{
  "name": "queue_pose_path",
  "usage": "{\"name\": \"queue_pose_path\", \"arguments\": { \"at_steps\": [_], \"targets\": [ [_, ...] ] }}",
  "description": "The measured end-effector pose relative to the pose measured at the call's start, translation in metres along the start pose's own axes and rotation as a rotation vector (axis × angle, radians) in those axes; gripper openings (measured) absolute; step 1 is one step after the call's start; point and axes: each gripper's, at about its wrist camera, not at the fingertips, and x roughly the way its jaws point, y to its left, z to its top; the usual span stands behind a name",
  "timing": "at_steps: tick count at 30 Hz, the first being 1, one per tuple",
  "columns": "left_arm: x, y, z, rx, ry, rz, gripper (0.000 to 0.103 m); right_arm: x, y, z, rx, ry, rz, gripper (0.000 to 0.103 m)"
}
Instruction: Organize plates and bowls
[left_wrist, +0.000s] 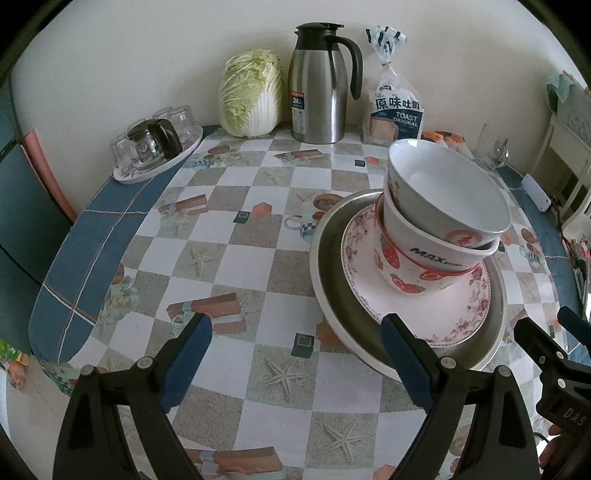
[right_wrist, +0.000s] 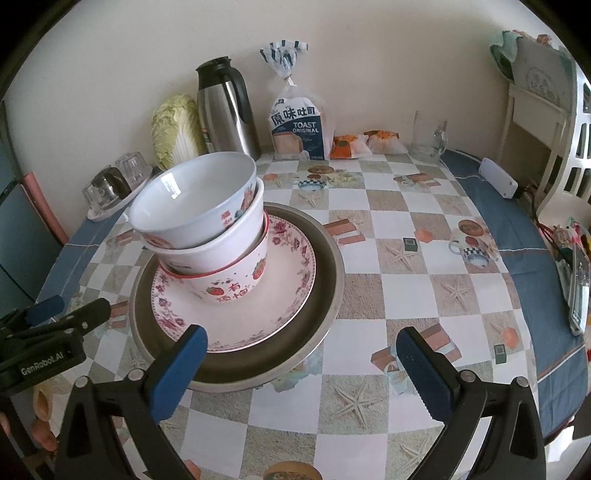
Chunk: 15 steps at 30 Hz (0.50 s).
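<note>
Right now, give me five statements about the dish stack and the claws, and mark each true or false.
1. Three bowls sit nested on the floral plate. True.
2. The floral plate lies inside the metal dish. True.
3. The left claw is clamped on the top bowl. False: it is open and holds nothing.
4. The thermos stands between the cabbage and the toast bag. True.
5. The right claw grips the metal dish. False: it is open, with only one finger over the dish's rim.
</note>
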Motion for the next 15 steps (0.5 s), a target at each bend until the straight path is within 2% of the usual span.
{"name": "queue_pose_path", "arguments": {
  "at_steps": [15],
  "targets": [
    [0.0009, 0.0004, -0.0006, -0.001, 0.005, 0.0, 0.093, 0.003, 0.0007, -0.0009, -0.002, 0.01, -0.002, 0.103]
  ]
}}
